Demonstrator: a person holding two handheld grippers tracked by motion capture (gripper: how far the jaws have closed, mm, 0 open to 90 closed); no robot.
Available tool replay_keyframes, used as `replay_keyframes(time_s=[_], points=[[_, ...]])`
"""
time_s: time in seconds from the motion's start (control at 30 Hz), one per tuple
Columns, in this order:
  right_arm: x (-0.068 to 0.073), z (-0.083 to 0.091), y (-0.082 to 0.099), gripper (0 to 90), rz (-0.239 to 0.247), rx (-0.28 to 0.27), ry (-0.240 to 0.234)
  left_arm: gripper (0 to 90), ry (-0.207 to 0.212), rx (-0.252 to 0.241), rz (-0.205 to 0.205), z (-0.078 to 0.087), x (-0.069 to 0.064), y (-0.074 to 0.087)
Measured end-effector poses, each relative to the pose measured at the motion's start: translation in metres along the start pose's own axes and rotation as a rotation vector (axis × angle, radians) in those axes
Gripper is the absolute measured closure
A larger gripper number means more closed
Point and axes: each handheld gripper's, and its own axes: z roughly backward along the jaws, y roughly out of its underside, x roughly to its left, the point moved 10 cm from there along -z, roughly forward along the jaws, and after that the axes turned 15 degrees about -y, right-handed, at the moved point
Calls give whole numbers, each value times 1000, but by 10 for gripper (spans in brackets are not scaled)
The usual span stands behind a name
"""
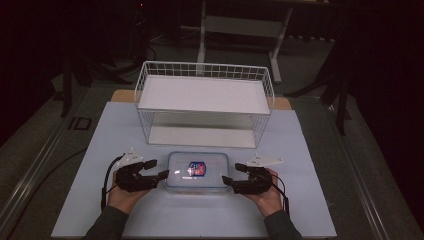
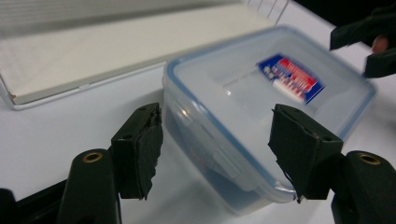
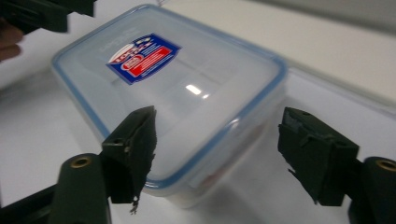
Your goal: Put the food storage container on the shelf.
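With the lidded container [image 1: 197,171] sitting on the bench [image 1: 310,150] just in front of the wire rack [image 1: 205,102], long axis L-R, left gripper [image 1: 161,169] & right gripper [image 1: 232,173] flank its short ends, both w/ jaws apart, about equally near.

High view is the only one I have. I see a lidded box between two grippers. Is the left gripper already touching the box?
Observer: Not that I can see. In the left gripper view, the left gripper is open, with the box end between its pads.
Operator: And the right one?
Observer: The right gripper is open too, straddling a corner of the box.
Operator: What is on the lid?
Observer: A blue and red label, its print too blurred to read.
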Motion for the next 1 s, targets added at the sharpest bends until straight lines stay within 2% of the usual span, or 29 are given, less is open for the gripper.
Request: replay_keyframes(time_s=[0.2,0.3,0.47,0.57,0.63,0.7,0.73,0.8,0.87,0.9,1.0], points=[[-2,-12,3,210,-70,7,-40,318,34,35,44,-9,-1,2],[-5,-14,3,201,-99,2,-59,304,52,55,51,-14,-4,4],[-10,-14,2,186,-139,4,-83,297,86,61,97,-20,-7,2],[-11,-16,3,186,-163,9,-115,267,121,73,130,-24,-9,3],[-10,-18,4,182,-181,11,-141,210,146,84,149,-29,-14,4],[-10,-21,4,176,-199,10,-165,161,159,102,181,-33,-17,5],[-10,-21,4,176,-199,10,-165,152,159,102,181,-33,-17,5],[-10,-23,5,170,-226,12,-188,153,179,119,213,-34,-17,6],[-10,-23,5,169,-237,11,-196,174,234,147,264,-35,-18,9],[-11,-23,6,168,-244,11,-200,168,246,156,281,-36,-18,10],[-11,-23,6,169,-258,15,-208,166,247,163,293,-36,-18,10]])
